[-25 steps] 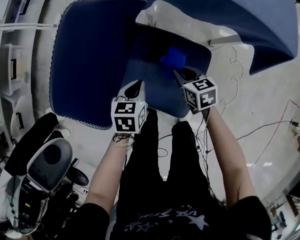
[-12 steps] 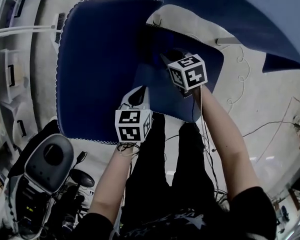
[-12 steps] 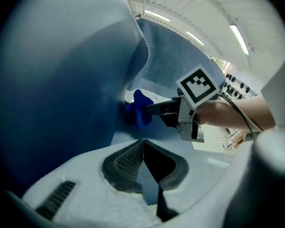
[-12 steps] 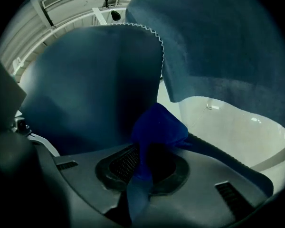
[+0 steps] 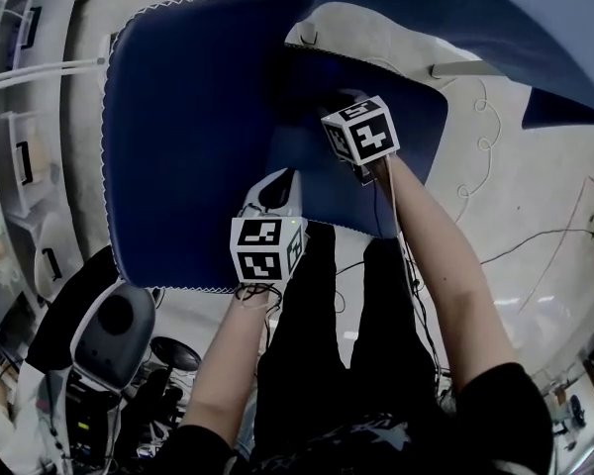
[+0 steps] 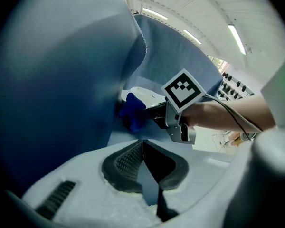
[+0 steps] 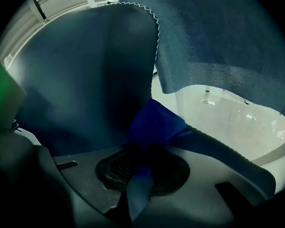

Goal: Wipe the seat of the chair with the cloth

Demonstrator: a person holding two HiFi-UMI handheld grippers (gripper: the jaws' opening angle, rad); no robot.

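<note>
Cloth [image 7: 154, 122], bright blue, sits bunched in the clamped jaws of your right gripper [image 7: 140, 165], pressed to the chair seat [image 5: 327, 191] where it meets the large stitched-edge panel [image 5: 178, 137], probably the backrest. Your left gripper [image 6: 143, 151] hangs near that seat's front edge, just beside the panel, jaws together with nothing between them. Lighter blue fabric [image 7: 218, 42] spreads beyond the seat.

Right gripper [image 5: 345, 105] sits over the blue chair seat [image 5: 416, 117], left gripper [image 5: 279, 178] at its edge.
</note>
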